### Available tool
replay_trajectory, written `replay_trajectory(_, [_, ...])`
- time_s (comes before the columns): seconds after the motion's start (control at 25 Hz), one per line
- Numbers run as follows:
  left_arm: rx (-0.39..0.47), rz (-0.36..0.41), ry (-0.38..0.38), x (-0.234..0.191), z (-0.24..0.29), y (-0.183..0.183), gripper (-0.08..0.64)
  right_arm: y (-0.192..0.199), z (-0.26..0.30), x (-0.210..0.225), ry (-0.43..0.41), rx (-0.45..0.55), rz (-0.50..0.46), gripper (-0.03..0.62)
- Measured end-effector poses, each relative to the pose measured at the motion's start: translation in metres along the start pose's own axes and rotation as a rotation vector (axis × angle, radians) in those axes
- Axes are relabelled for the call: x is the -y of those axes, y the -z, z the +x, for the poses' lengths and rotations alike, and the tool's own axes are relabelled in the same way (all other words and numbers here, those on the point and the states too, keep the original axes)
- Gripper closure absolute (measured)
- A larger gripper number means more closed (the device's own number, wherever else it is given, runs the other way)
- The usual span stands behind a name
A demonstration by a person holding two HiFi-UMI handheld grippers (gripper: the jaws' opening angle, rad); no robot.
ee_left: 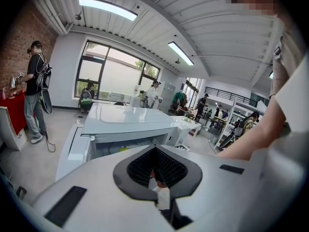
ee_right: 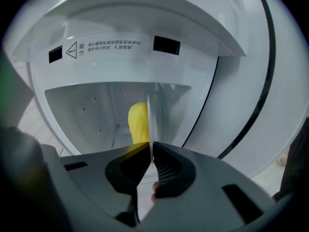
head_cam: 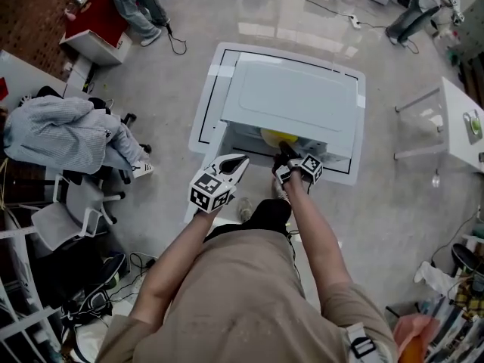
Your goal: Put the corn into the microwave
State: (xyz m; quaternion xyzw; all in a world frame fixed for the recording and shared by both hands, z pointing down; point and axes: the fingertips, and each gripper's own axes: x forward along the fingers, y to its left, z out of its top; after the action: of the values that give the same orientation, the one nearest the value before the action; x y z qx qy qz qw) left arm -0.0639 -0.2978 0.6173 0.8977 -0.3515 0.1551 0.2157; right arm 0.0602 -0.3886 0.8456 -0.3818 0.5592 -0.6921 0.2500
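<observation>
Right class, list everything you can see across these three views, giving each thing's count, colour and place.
microwave: one, white, on the stand, mid-floor
corn: one, yellow, inside the microwave
door edge: one, white, thin and upright between the right claw's pads; probably the microwave's door
stand: one, white with a black line, on the floor
chair: one, pale grey, at the left
clothes: a heap, pale blue, draped over the chair
cabinet: one, red, far left corner
table: one, white, at the right
bystanders: several, far back in the hall
left claw: one, white with black pads, shut, empty, short of the microwave
right claw: one, same colours, shut at the microwave's mouth
arms: two, bare, reaching forward
</observation>
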Motion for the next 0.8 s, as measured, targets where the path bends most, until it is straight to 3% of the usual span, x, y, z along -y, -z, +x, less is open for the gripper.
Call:
replay_trajectory(0.36, [-0.012,-0.004,-0.001,-0.002,-0.006,0.006,0.558,-0.005,0.018,0.007,0.019,0.007,0.031,0.572])
replay_trajectory(0.52, [-0.01,-0.015,0.001,-0.004,-0.011,0.007,0.558,-0.003,0.024,0.009,0.08,0.004,0.022,0.572])
replay_trajectory(0.72, [0.009,-0.032,0.014,-0.002,-0.016,0.003,0.558,-0.005,0.021,0.004,0.078,-0.001,-0.025,0.569])
replay_trajectory(0.8, [0.013,-0.033,0.018,-0.002,-0.018,0.003,0.558,-0.005,0.021,-0.002,0.05,-0.01,-0.043,0.492])
